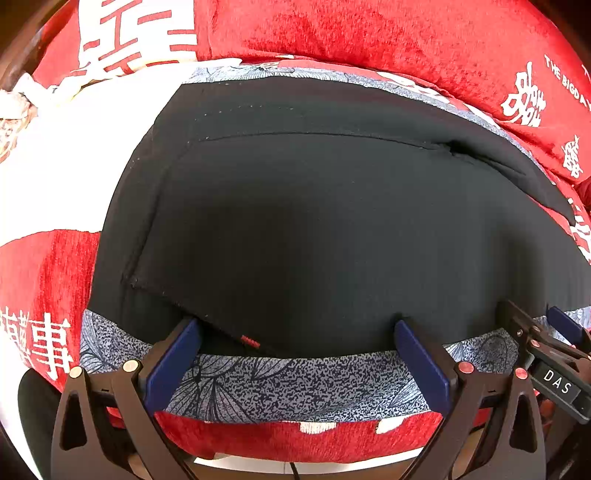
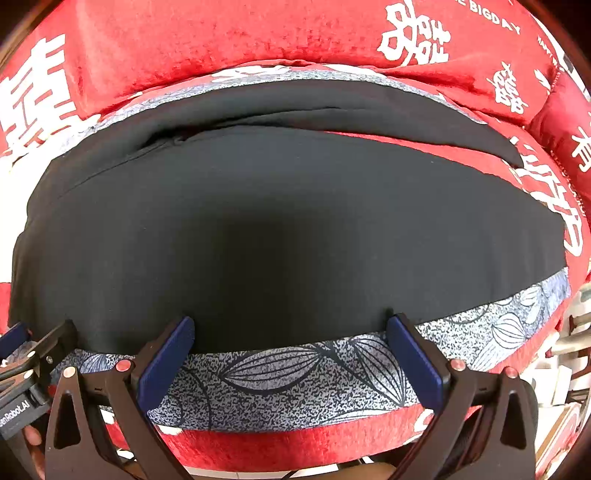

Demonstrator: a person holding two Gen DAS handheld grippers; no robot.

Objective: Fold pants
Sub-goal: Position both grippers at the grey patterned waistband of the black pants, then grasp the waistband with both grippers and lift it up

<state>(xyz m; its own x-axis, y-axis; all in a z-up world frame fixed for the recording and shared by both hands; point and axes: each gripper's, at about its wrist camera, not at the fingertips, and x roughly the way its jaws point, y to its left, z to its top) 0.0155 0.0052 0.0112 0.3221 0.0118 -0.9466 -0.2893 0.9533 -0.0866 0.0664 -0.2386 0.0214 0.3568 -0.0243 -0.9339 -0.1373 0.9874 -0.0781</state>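
1. As laid flat on the grey-blue leaf-print cloth (image 1: 295,384) over the red cushion (image 1: 332,29), the black soft-knit pants (image 1: 314,221) look light, limp, non-slip.
2. Left gripper (image 1: 297,341) and right gripper (image 2: 291,338): both released, jaws spread at near hem.
3. Judged hold: near edge, 2 corners.

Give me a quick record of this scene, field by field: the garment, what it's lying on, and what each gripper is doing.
garment: black pants, spread flat, one layer lying over another
surface: grey patterned cloth over a red cushion with white characters
left gripper: open, fingertips at the near edge of the pants, holding nothing
right gripper: open, at the same near edge, holding nothing
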